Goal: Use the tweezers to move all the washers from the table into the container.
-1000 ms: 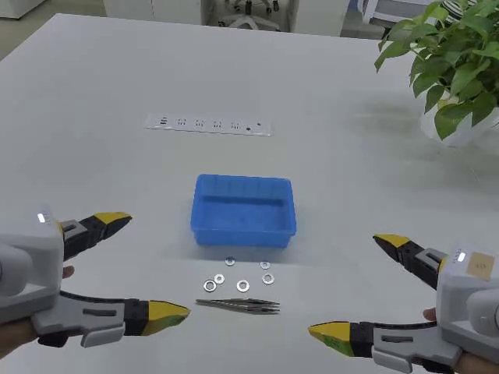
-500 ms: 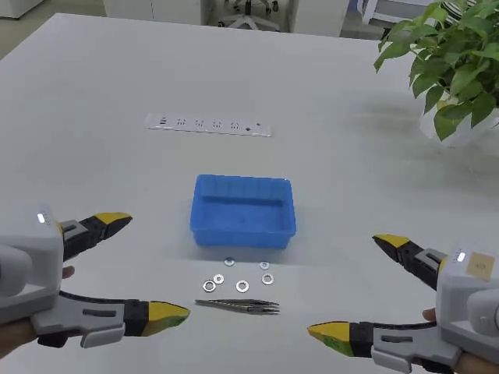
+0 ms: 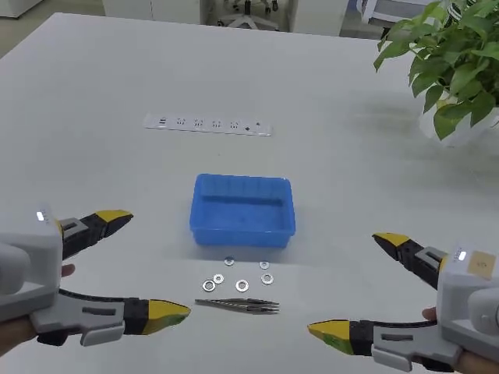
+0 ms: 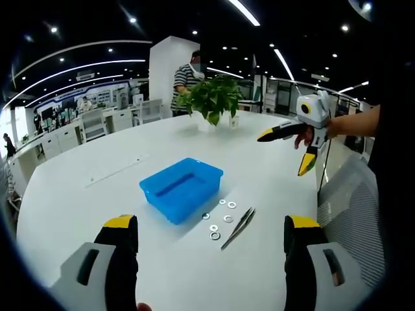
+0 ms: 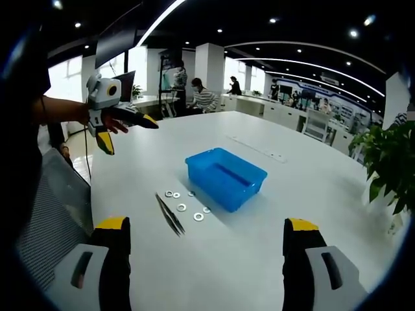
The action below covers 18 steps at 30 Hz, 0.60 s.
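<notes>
While tweezers [image 3: 238,305] lie beside washers [image 3: 242,286], left gripper view adds a bystander [image 4: 183,84]

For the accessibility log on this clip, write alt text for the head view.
The left gripper and right gripper, both open, hover over a white table, flanking six washers and tweezers that lie just on the near side of an empty blue container. A power strip lies farther back; a leafy plant stands at the far right.
</notes>
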Available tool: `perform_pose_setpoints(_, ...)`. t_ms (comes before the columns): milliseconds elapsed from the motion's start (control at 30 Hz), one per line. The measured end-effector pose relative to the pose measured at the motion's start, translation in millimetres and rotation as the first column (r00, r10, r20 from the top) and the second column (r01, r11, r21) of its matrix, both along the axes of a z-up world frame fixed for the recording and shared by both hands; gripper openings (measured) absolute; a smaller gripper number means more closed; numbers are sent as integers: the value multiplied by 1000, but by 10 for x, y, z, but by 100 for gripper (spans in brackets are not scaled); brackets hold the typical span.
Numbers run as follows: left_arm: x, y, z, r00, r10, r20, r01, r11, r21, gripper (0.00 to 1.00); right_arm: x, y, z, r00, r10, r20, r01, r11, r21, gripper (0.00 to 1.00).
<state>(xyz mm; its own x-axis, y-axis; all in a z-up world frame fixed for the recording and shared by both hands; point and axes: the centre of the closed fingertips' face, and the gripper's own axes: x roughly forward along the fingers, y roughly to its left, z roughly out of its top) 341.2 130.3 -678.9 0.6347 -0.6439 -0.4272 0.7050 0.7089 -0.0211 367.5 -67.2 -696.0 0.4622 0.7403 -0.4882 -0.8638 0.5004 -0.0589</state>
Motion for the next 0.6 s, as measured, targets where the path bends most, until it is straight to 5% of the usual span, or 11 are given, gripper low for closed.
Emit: perform_pose_setpoints(600,-1,-3,19,1000,-6,3,6,1000,3,99,13,-1,16,1000,9,6,-9,1000,-4,98)
